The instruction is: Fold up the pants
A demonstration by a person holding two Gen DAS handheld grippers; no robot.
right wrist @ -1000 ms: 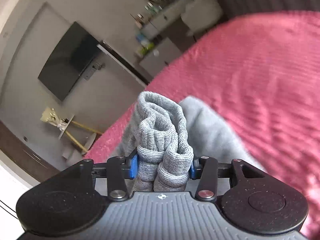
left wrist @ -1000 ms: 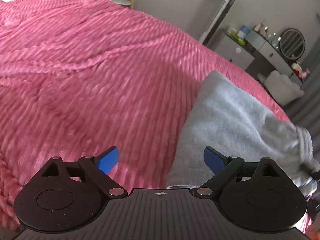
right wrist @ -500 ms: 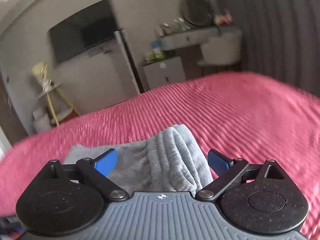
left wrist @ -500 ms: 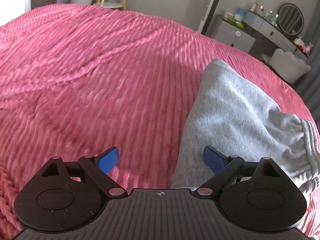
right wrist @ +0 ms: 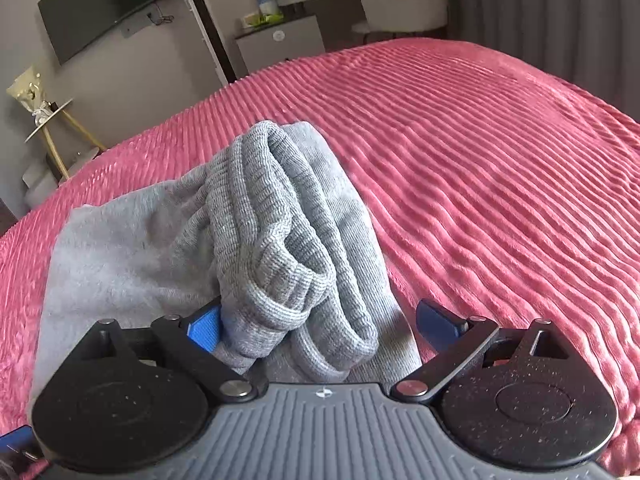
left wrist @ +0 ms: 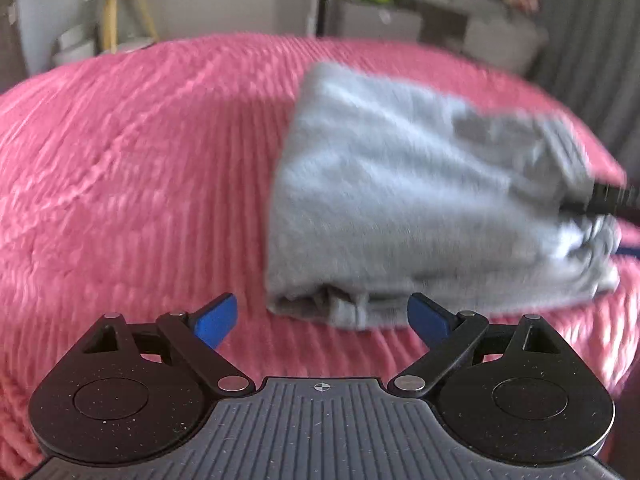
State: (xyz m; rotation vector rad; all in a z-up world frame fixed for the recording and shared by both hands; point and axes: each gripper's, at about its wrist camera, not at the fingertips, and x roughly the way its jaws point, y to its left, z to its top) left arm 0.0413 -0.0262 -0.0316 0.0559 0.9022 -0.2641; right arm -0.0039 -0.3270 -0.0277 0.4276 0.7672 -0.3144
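1. A pink ribbed bedspread (right wrist: pixel 500 168) covered the whole bed and served as the work surface; its ridges ran in long lines across both views.
2. Beyond the bedspread's far edge, the right wrist view showed a dark television (right wrist: pixel 100 4) on the wall, a small white cabinet (right wrist: pixel 280 42) and a white padded chair (right wrist: pixel 404 4) before a grey curtain (right wrist: pixel 560 20).
3. A small round table with yellow legs (right wrist: pixel 52 128) stood off the bedspread's far left corner.
4. The grey pants (left wrist: pixel 400 192) lay folded into a thick bundle on the bedspread, right of its middle in the left wrist view, which was blurred.
5. The left gripper (left wrist: pixel 322 320) hung just short of the bundle's near edge, fingers spread wide with nothing between them.
6. The right gripper (right wrist: pixel 320 328) had its fingers wide apart; the ribbed cuffs (right wrist: pixel 276 240) of the pants lay loose between them, brushing the left blue pad while the right pad stood clear.
7. A second earlier the right fingers had been clamped tight on those cuffs; they had since let go, and the cuffs had slumped onto the bundle.
8. The left wrist view had swung, so the bundle now sat lower and more level in it than before, with more of its near fold showing.
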